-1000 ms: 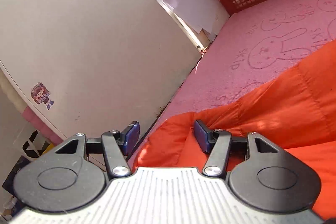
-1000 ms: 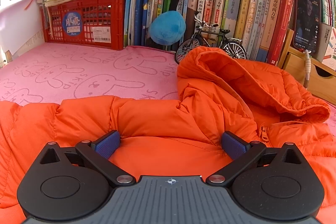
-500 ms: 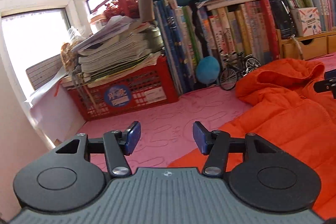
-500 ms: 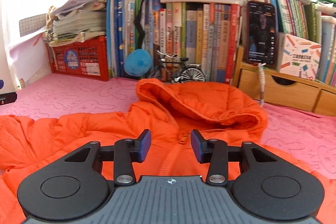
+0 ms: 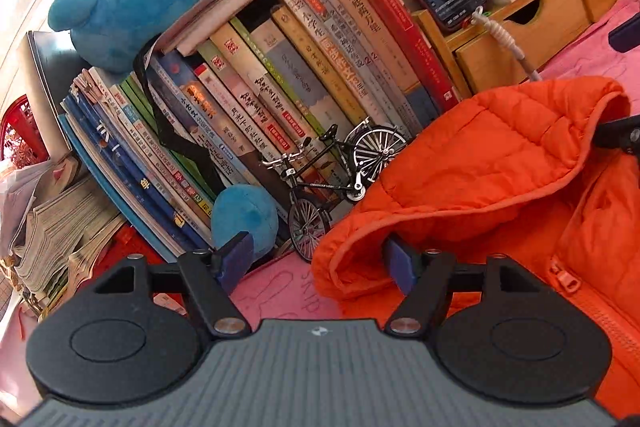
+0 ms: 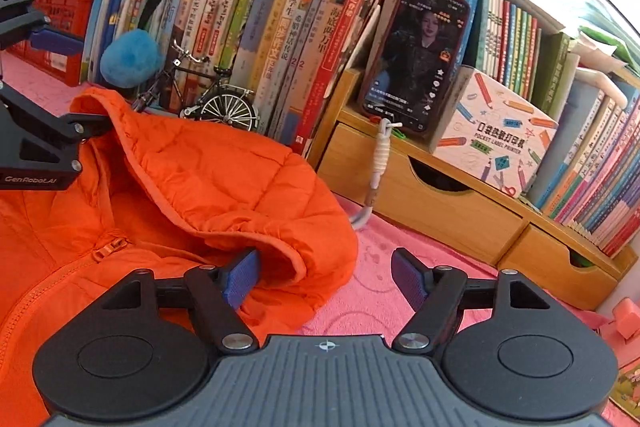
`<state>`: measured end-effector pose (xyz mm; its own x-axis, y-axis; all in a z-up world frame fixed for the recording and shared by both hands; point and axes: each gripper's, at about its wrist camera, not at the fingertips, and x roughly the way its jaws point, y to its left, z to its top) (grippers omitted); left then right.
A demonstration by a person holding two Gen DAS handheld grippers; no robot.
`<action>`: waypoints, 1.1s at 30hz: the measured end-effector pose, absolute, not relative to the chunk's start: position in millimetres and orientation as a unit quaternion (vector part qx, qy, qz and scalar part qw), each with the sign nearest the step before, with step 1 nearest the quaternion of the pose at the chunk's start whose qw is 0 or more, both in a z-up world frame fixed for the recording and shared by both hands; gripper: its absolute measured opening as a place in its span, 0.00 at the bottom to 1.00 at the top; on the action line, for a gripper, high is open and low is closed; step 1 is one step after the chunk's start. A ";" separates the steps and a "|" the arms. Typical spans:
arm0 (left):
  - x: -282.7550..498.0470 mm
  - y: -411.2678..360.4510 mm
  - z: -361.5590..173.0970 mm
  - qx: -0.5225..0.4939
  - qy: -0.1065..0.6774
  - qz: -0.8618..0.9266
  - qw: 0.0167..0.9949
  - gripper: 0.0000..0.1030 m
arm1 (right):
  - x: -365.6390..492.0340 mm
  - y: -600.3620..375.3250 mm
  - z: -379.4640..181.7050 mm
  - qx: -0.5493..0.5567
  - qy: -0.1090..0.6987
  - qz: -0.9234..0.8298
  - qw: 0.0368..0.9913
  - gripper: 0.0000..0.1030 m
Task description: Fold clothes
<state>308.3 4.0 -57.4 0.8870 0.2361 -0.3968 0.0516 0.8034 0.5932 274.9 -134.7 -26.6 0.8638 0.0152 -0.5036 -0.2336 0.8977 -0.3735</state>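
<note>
While both grippers stand with their pads apart and nothing between them, the orange padded jacket (image 6: 208, 183) lies spread on the pink bunny-print cover (image 6: 384, 267), its hood (image 5: 496, 163) puffed up at the shelf end. The left gripper (image 5: 320, 263) straddles the hood's left edge and the right gripper (image 6: 326, 277) its right edge, each with one pad tucked under the rim. The step looks like taking the hood to fold it down; each should probably pinch the bound rim itself, not loose quilting, and both should move together so the slippery shell stays flat. Behind stands a row of books (image 5: 304, 83), a propped phone (image 6: 416, 55) on wooden drawers (image 6: 424, 203), a blue plush (image 5: 132, 3), and a small model bicycle (image 5: 336, 171) touching the hood.
</note>
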 end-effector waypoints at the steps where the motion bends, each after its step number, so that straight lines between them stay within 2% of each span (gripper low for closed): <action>1: 313.2 8.9 -61.1 0.309 0.239 0.065 0.918 0.69 | 280.3 -131.9 -29.4 -0.227 0.254 0.061 0.938 0.68; 3: 318.3 25.0 -65.0 0.300 0.247 0.086 0.917 0.70 | 283.6 -134.4 -33.1 -0.234 0.256 0.058 0.936 0.53; 5: 316.4 43.7 -66.4 0.280 0.251 0.094 0.922 0.78 | 284.4 -139.7 -36.1 -0.236 0.258 0.058 0.935 0.47; 10: 299.4 53.0 -63.1 0.281 0.249 0.075 0.924 0.78 | 278.7 -146.5 -41.8 -0.255 0.250 0.052 0.933 0.46; 12: 293.4 53.3 -60.6 0.282 0.249 0.069 0.924 0.78 | 263.5 -143.2 -38.3 -0.274 0.222 0.047 0.935 0.40; 16: 281.2 53.8 -55.6 0.284 0.248 0.056 0.924 0.78 | 231.9 -138.1 -29.5 -0.307 0.162 0.041 0.937 0.37; 22: 263.0 54.5 -48.1 0.287 0.247 0.036 0.925 0.78 | 238.9 -146.6 -42.6 -0.300 0.206 0.051 0.930 0.37; 27: 268.7 60.0 -64.5 0.252 0.275 0.024 0.928 0.79 | 259.0 -157.8 -58.4 -0.280 0.253 0.063 0.924 0.38; 31: 263.6 50.1 -71.1 0.276 0.259 0.028 0.925 0.77 | 263.3 -155.8 -62.3 -0.297 0.246 0.069 0.920 0.42; 33: 262.1 44.3 -69.6 0.296 0.251 0.029 0.921 0.73 | 253.9 -154.8 -57.6 -0.309 0.228 0.098 0.918 0.51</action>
<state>262.1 44.3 -69.6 0.8724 0.2015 -0.4453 0.0954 0.8234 0.5594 253.9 -154.8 -57.6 0.8765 0.0391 -0.4798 -0.3209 0.7903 -0.5219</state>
